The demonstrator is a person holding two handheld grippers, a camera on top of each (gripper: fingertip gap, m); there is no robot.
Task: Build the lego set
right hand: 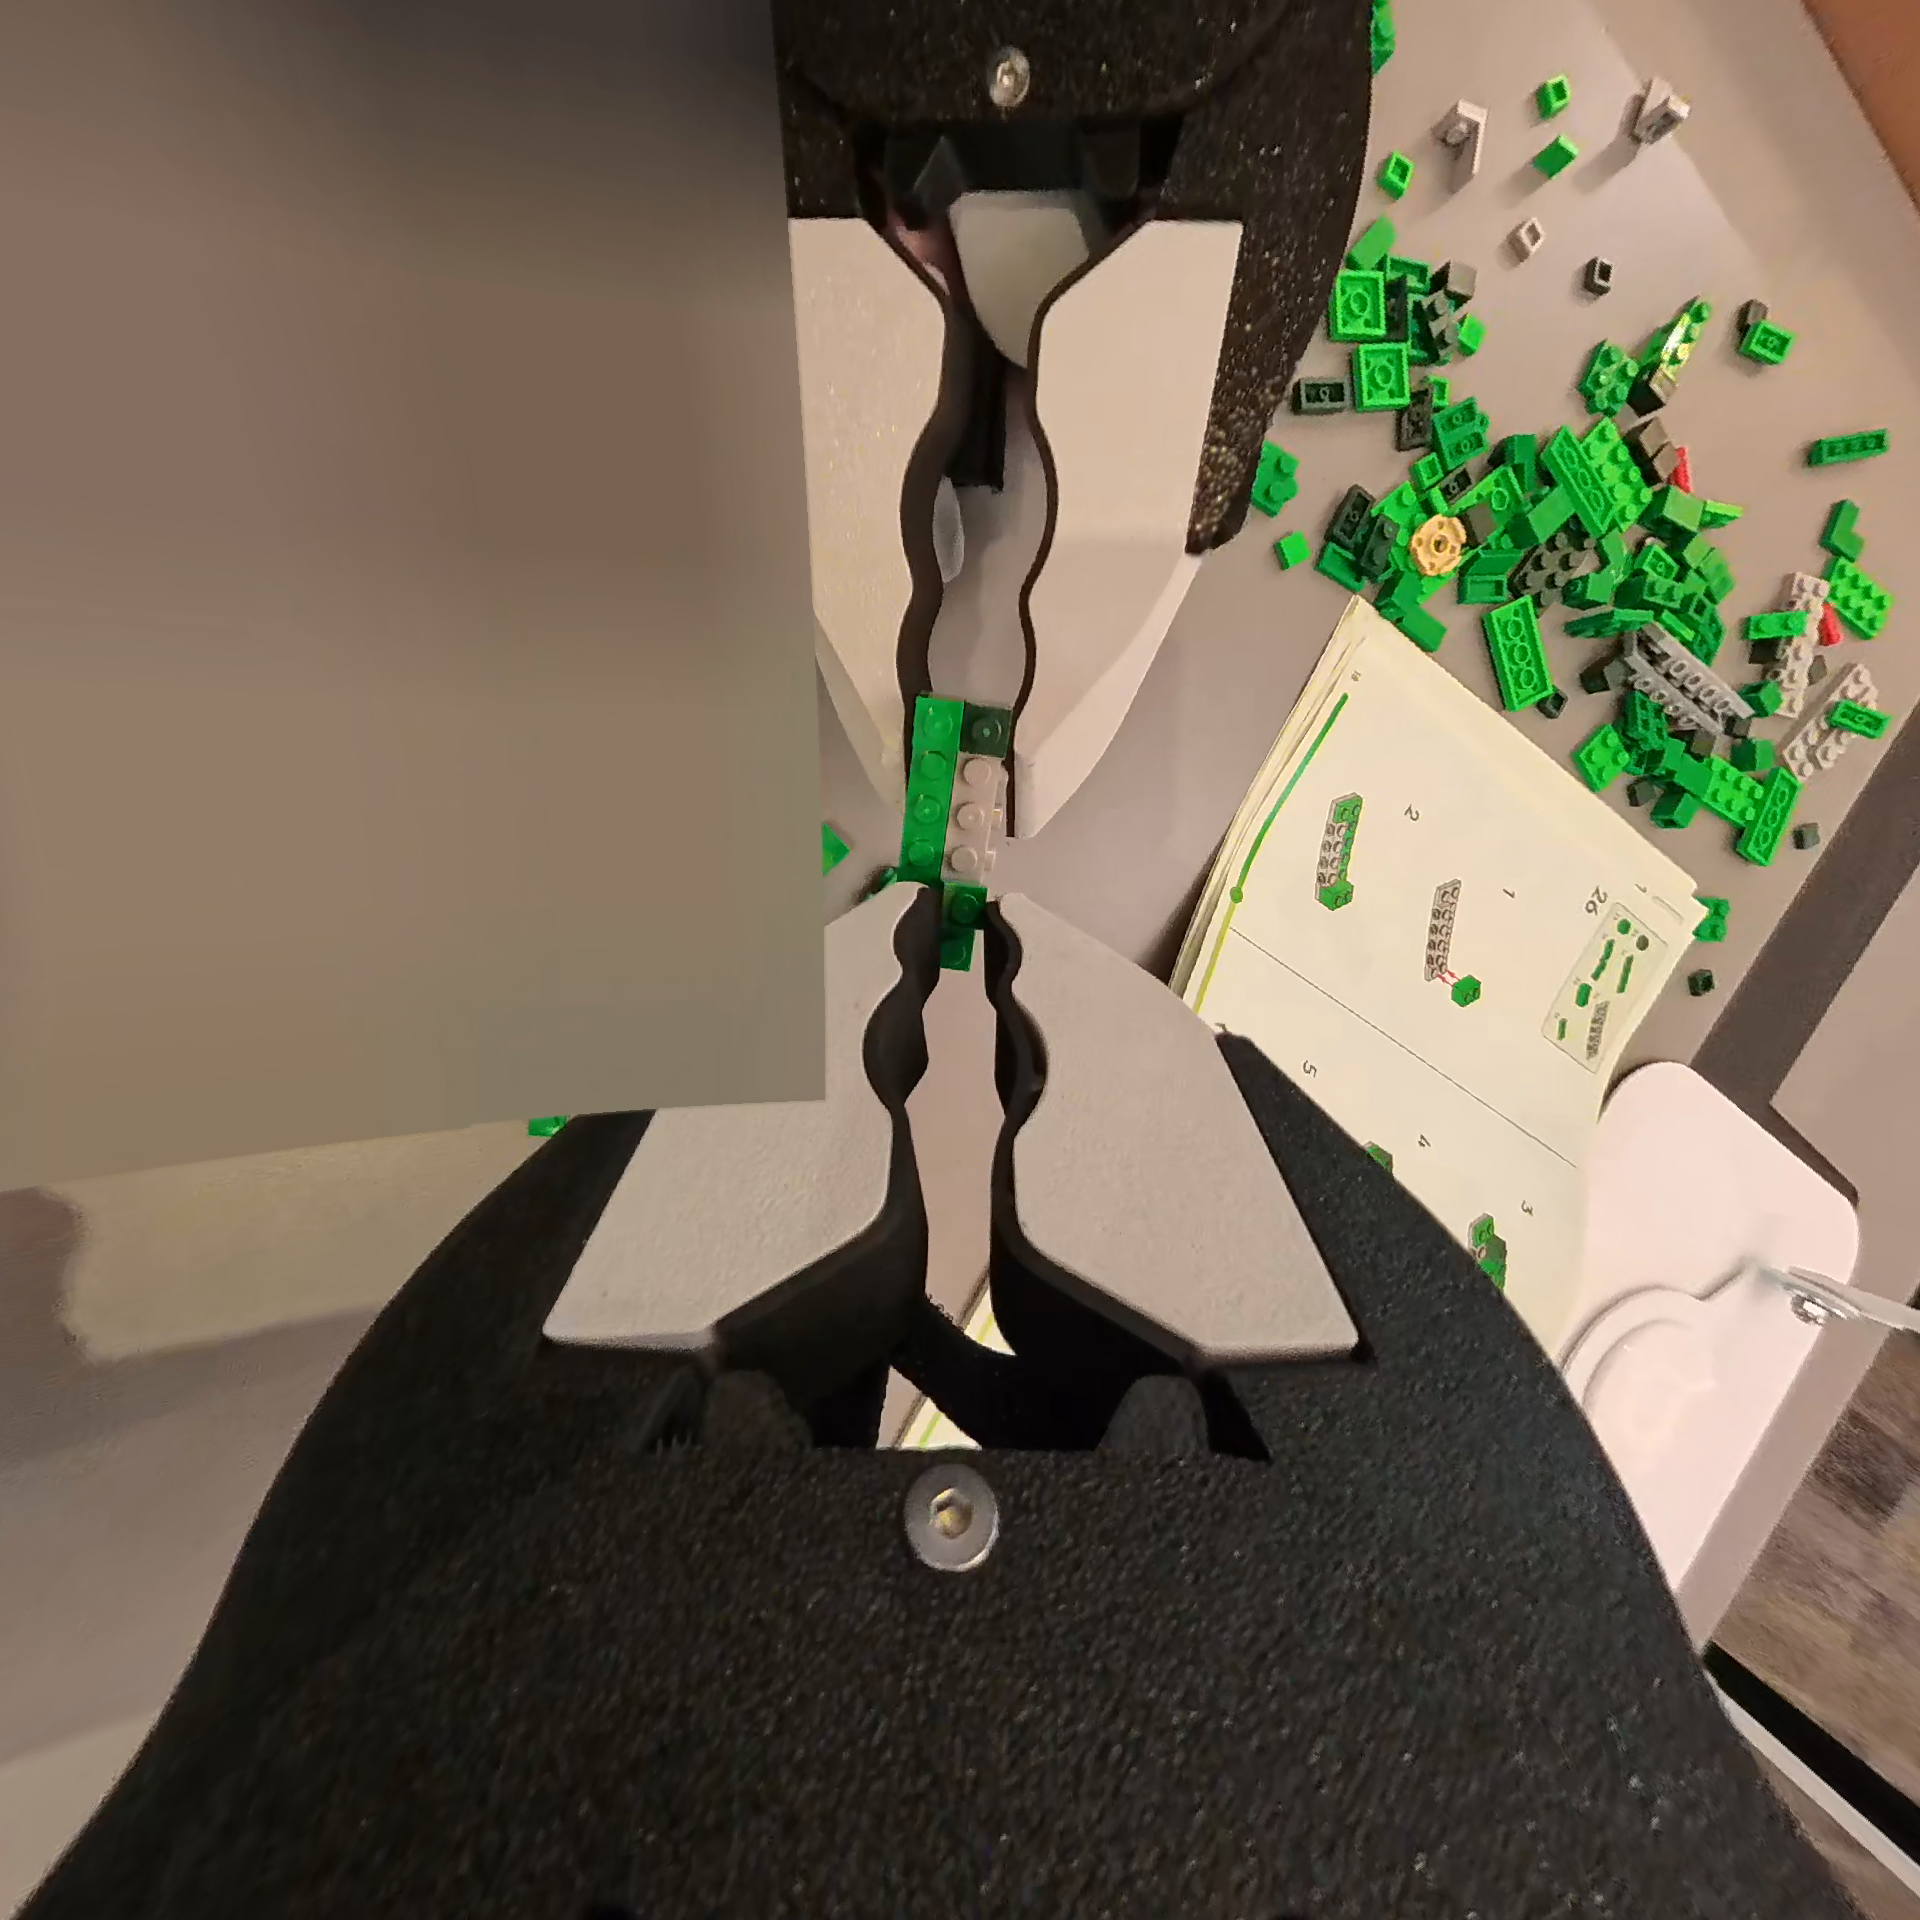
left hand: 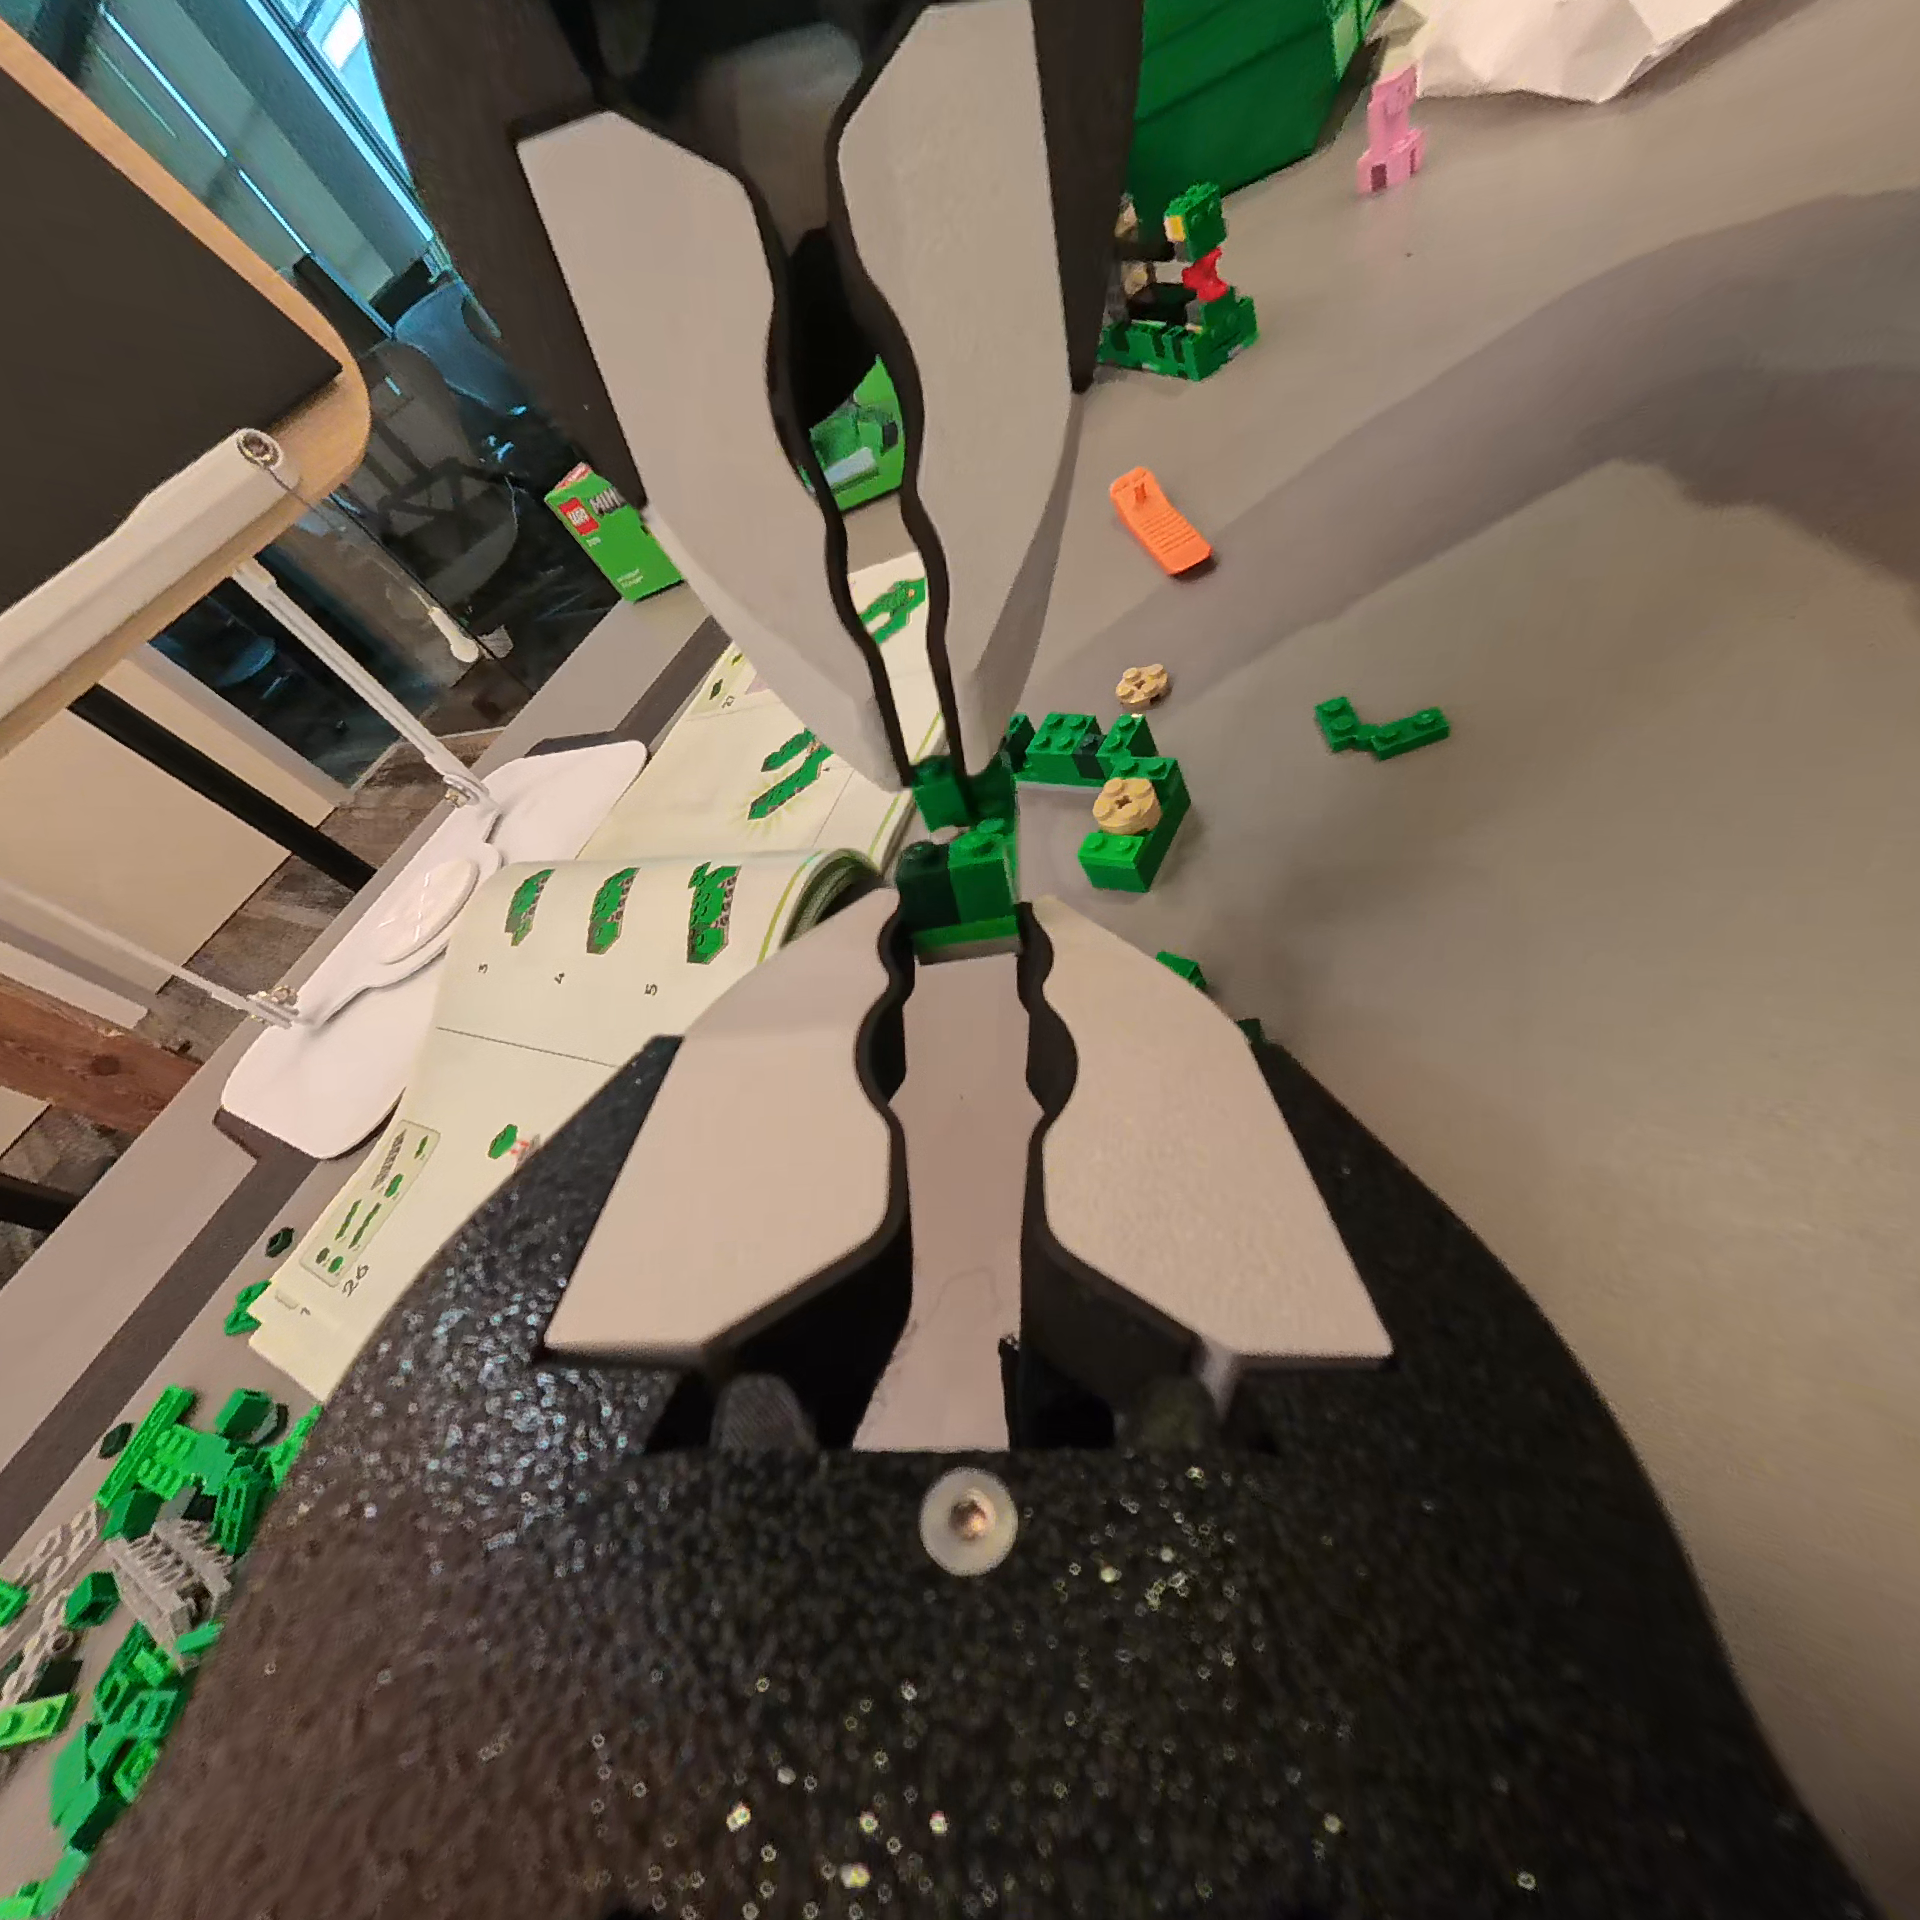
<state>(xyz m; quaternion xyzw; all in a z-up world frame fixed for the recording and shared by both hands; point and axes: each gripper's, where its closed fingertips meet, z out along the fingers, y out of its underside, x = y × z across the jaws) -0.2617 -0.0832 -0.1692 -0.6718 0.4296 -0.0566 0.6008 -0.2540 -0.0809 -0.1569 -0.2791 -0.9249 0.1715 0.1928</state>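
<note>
Right up close, the left gripper is clamped narrow on a small green and grey lego assembly, pinched at its lower end between the two fingertips. Meeting it tip to tip from the far side, the right gripper is squeezed almost fully together on a small green piece that touches the end of that assembly. From the right wrist view the assembly shows a green strip of studs beside a grey one, held up off the grey table.

Just beneath and behind the two tools lies the open instruction booklet, pages flat on the table. Near the fingertips sit a few partly built green chunks, one topped with a tan round piece, and a loose green plate a little apart. Off to the side sprawls the big pile of loose green and grey bricks.

Farther back, an orange brick separator lies alone. Beyond it stands a small green built model, then a pink figure, and the green lego box near the table edge.
</note>
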